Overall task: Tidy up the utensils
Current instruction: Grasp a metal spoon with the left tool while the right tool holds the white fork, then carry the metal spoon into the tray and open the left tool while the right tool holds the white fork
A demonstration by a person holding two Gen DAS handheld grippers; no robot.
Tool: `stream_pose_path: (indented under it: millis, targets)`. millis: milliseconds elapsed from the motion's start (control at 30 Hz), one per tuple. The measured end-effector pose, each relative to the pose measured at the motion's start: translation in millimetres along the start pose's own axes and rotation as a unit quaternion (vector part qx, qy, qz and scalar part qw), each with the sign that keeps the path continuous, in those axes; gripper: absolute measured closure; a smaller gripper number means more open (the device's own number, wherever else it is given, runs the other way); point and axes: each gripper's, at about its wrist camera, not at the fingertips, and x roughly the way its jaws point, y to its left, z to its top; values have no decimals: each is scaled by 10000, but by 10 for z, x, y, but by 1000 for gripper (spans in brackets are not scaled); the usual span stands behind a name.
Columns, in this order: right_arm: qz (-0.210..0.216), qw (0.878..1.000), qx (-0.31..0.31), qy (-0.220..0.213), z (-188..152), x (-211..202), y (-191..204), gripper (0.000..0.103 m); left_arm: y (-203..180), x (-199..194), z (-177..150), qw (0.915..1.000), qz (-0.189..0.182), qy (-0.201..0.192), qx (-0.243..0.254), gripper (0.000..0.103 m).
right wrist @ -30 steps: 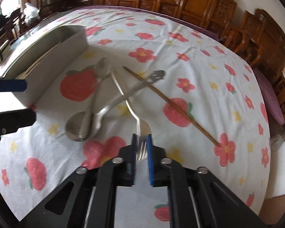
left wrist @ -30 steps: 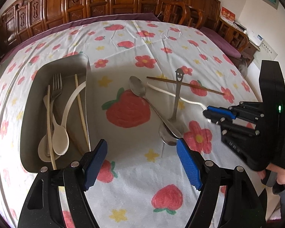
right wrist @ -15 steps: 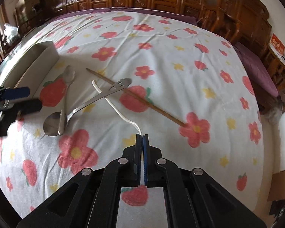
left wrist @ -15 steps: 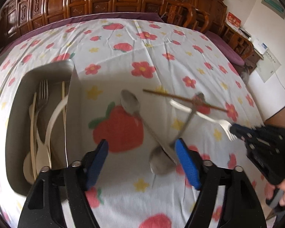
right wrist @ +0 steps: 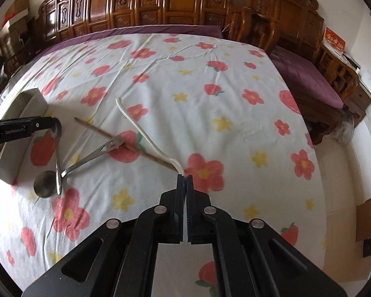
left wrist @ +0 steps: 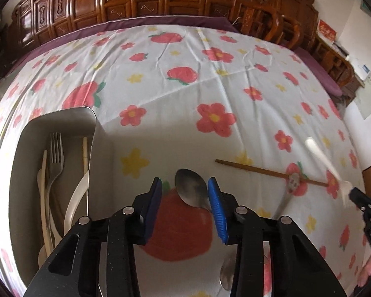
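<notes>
On the left of the left wrist view, a metal tray (left wrist: 19,173) already holds a fork (left wrist: 55,153), pale spoons and a chopstick, so part of the sorting is done. The left gripper (left wrist: 183,198) is closing around the bowl of a steel spoon (left wrist: 191,190) lying on the floral tablecloth (left wrist: 185,86); its pads do not press it yet. A brown chopstick (left wrist: 259,170) lies further right.

In the right wrist view, the right gripper (right wrist: 184,180) is clenched on the tines of a white plastic fork (right wrist: 146,133), lifted off the cloth. A second, slotted-handle spoon (right wrist: 69,173) lies to the left. These four pieces remain outside the tray.
</notes>
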Motion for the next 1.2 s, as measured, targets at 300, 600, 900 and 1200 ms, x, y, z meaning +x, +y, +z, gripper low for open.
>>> stream_pose_path:
  millis: [300, 600, 900, 1200]
  targets:
    - [310, 9994, 73, -103, -64, -85, 26, 101, 14, 198, 17, 9997, 73, 209, -110, 71]
    - [399, 9991, 41, -157, -73, -140, 103, 101, -95, 151, 38, 9999, -83, -29, 84, 98]
    - [428, 9990, 42, -146, -73, -193, 249, 101, -121, -145, 109, 9989, -209, -301, 307, 103]
    - [519, 9984, 8, -240, 8, -341, 590, 101, 102, -710, 123, 9964, -167, -737, 391, 103]
